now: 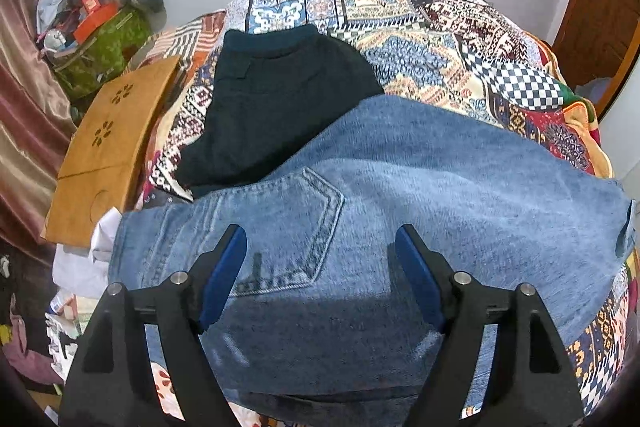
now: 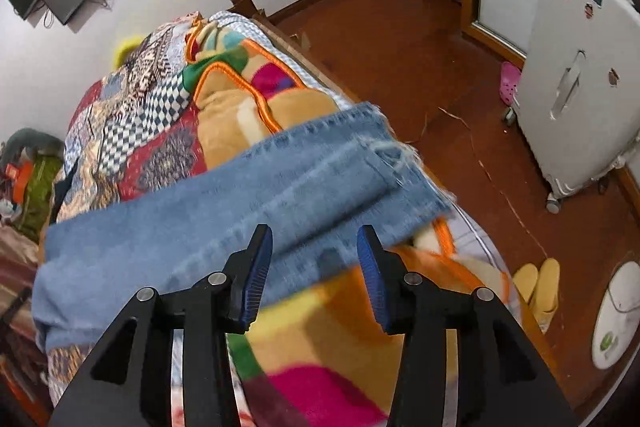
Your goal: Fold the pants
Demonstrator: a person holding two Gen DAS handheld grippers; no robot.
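Observation:
Light blue jeans point(image 1: 440, 187) lie flat across the bed, back pocket point(image 1: 280, 227) up at the waist end. My left gripper point(image 1: 320, 233) hovers open over that pocket area with nothing between its blue pads. In the right wrist view the jeans point(image 2: 240, 195) stretch leftward, and their frayed hems point(image 2: 400, 155) reach the bed's right edge. My right gripper point(image 2: 314, 233) stands open just above the near edge of the legs and grips nothing. A folded dark garment point(image 1: 280, 99) lies on the patchwork blanket point(image 1: 440, 39) beyond the jeans.
A wooden folding table point(image 1: 108, 147) and a pile of belongings point(image 1: 96, 27) crowd the bed's left side. To the right of the bed is red-brown floor with a white suitcase point(image 2: 580, 87), yellow slippers point(image 2: 540, 287) and a pink shoe point(image 2: 510, 83).

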